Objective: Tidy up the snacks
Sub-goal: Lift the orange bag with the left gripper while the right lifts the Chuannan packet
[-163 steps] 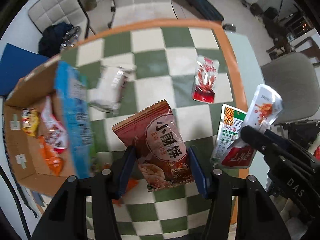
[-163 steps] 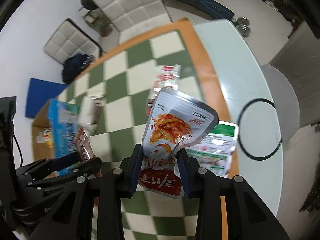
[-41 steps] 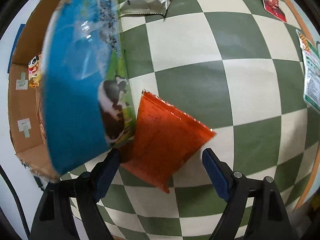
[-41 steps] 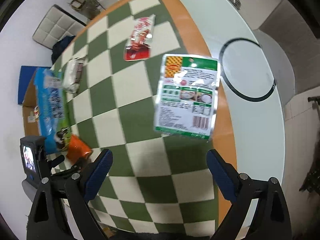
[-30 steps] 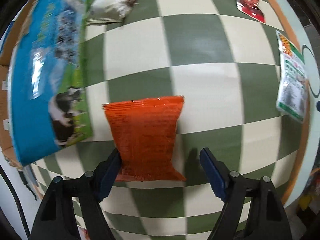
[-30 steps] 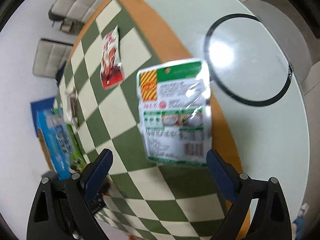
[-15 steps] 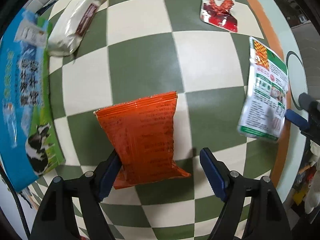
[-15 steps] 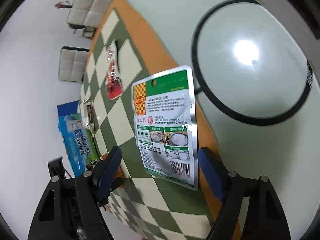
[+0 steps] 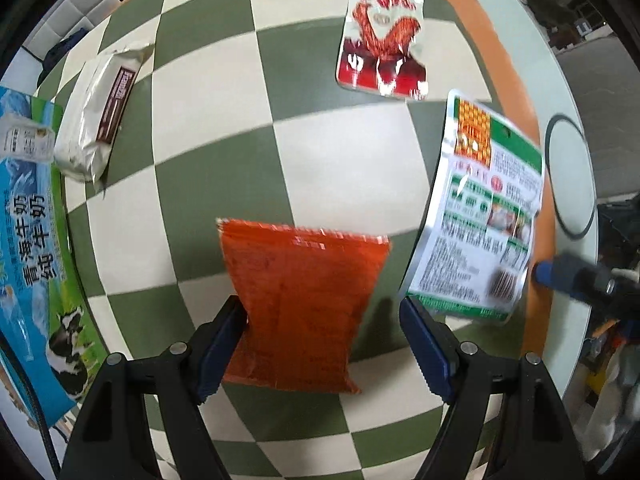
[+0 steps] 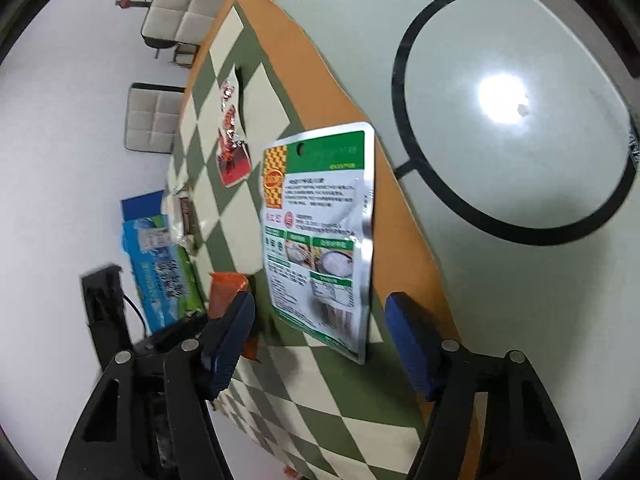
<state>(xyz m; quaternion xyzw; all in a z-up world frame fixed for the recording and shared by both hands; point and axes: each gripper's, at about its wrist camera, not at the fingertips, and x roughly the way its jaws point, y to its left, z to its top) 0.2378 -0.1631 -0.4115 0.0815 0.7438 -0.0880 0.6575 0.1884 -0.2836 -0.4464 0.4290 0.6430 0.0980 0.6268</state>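
Observation:
An orange snack bag [image 9: 300,304] lies on the checkered cloth between the wide-open jaws of my left gripper [image 9: 324,344], its left edge against the left finger. A green and silver pouch [image 10: 320,236] lies at the cloth's right edge, between the open jaws of my right gripper [image 10: 320,340]; it also shows in the left wrist view [image 9: 480,216]. A red and white pouch [image 9: 380,60] and a white wrapped bar [image 9: 100,108] lie farther back.
A blue milk carton box [image 9: 28,240] stands at the left along the cloth. The glass table [image 10: 520,120] with a black ring lies right of the orange border. White chairs [image 10: 152,116] stand beyond the table.
Both grippers have moved in lower: the orange bag now sits deeper between my left jaws, and the green pouch sits closer between my right jaws. Both stay open.

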